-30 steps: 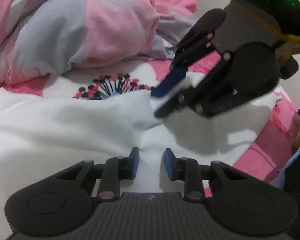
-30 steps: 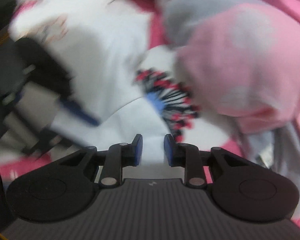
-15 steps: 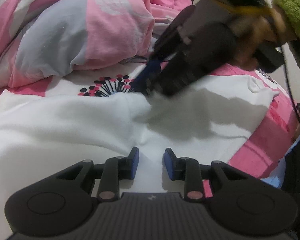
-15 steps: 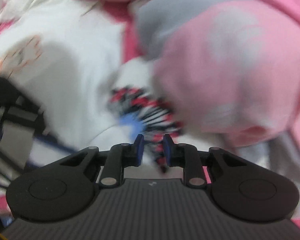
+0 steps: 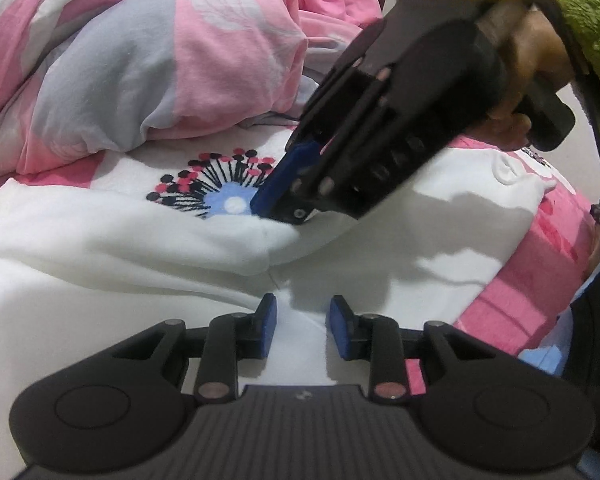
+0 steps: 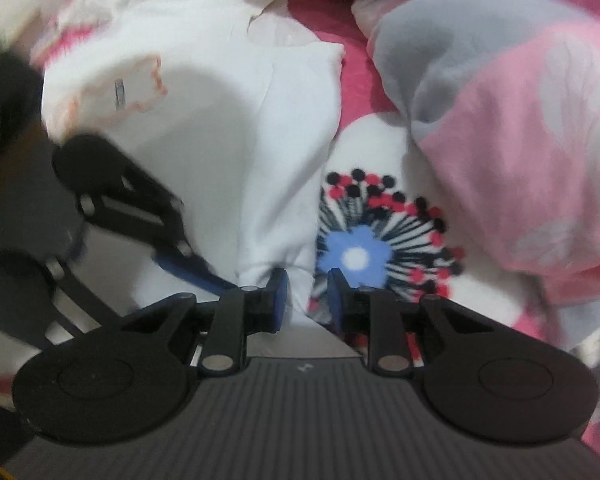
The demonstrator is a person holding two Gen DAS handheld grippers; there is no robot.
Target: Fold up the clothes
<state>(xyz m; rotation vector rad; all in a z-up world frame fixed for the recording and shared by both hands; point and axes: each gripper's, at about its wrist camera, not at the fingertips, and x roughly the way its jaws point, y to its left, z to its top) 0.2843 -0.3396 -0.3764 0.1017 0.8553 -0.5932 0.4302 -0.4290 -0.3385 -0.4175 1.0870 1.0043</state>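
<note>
A white garment lies spread on the bed, with one edge folded into a thick ridge. My left gripper rests low over its middle. Its jaws stand a little apart over flat cloth and grip nothing. My right gripper reaches down from the upper right to the ridge beside the flower print. In the right wrist view the white garment narrows to a bunched edge that the right gripper has pinched between its blue pads. The left gripper's blue finger shows blurred at the left.
A pink and grey duvet is heaped along the far side, close behind the flower print on the sheet. The pink sheet ends at the bed's right edge. A hand in a green fuzzy sleeve holds the right gripper.
The right gripper has swung left toward the flower print and rolled, and its tips now sit at the garment's folded edge. The left gripper has stayed put.
</note>
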